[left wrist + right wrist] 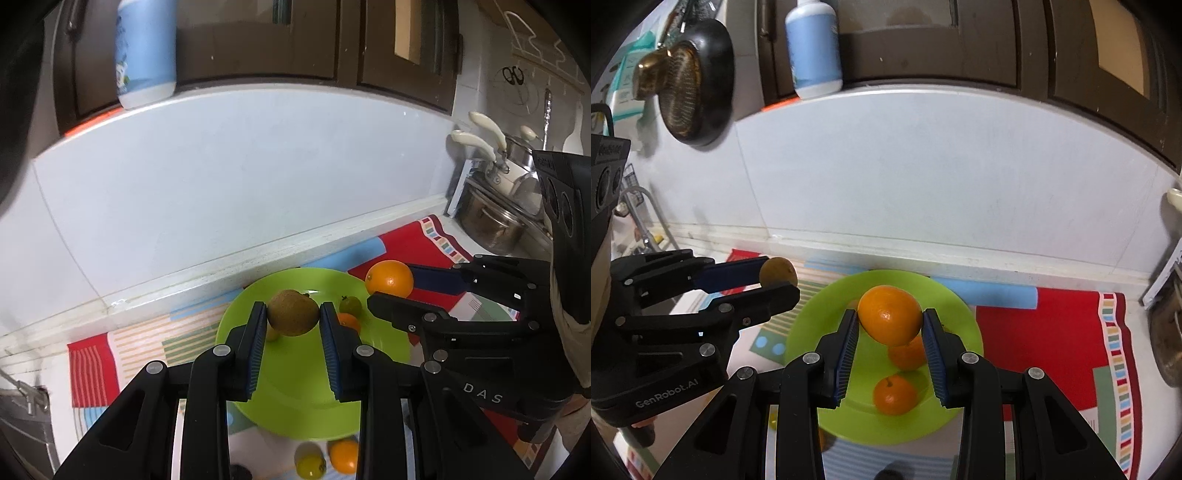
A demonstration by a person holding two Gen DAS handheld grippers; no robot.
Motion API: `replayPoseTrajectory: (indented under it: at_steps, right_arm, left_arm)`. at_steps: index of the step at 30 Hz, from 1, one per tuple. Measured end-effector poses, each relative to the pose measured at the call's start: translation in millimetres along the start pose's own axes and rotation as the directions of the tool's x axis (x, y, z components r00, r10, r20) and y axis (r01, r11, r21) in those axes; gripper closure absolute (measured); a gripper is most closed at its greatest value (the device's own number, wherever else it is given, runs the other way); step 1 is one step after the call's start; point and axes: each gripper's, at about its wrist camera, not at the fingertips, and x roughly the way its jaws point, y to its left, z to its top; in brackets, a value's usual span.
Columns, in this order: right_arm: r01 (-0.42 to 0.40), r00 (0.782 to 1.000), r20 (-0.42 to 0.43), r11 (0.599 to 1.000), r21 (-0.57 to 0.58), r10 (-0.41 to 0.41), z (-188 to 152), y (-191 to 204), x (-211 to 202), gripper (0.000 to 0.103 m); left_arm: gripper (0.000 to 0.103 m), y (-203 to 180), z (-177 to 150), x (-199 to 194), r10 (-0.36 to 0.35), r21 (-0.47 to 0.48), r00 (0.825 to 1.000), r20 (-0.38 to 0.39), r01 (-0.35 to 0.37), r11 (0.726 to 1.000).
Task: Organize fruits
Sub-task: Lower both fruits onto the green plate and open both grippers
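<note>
- Brown, rough-skinned round fruit (293,312) sits pinched between the blue pads of the left gripper (293,314), held above the lime-green round plastic plate (295,410); the large smooth orange (890,314) is clamped the same way in the right gripper (891,317), over that plate's centre.
- Both fruits are round and gripped only at their widest points, so I judge a slip likely if either tilts (the orange's skin looks slick).
- Two smaller oranges (895,394) already lie on the plate at 6 o'clock of the held one; dropping onto them could send fruit rolling off the shallow rim.
- Grippers hang close side by side, so a knock between them is possible.
- Loose yellow-green fruit (311,466) lies off the plate at 6 o'clock.
- Beneath is a red, blue and striped patterned cloth (1052,332) on a pale counter, white tiled wall (221,184) behind, dark cabinets above, steel pots (491,225) at 3 o'clock.
</note>
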Motion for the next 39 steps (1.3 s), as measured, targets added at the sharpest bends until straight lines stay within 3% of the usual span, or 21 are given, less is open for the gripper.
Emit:
replayPoseTrajectory:
  at_steps: [22, 33, 39]
  right_arm:
    - [0.004, 0.991, -0.131, 1.0, 0.002, -0.003, -2, -35, 98, 0.067]
    - [0.0, 0.99, -0.141, 1.0, 0.01, 0.002, -2, -35, 116, 0.067]
    - [0.02, 0.991, -0.132, 1.0, 0.021, -0.017, -5, -40, 115, 0.06]
  left_arm:
    - [0.074, 9, 4, 103, -0.018, -0.006, 0.992, -0.125, 0.017, 1.0]
    - [0.073, 15, 2, 117, -0.023, -0.002, 0.986, -0.166, 0.023, 1.0]
    - [0.063, 15, 0, 111, -0.002, 0.009, 0.988, -0.156, 0.004, 1.0]
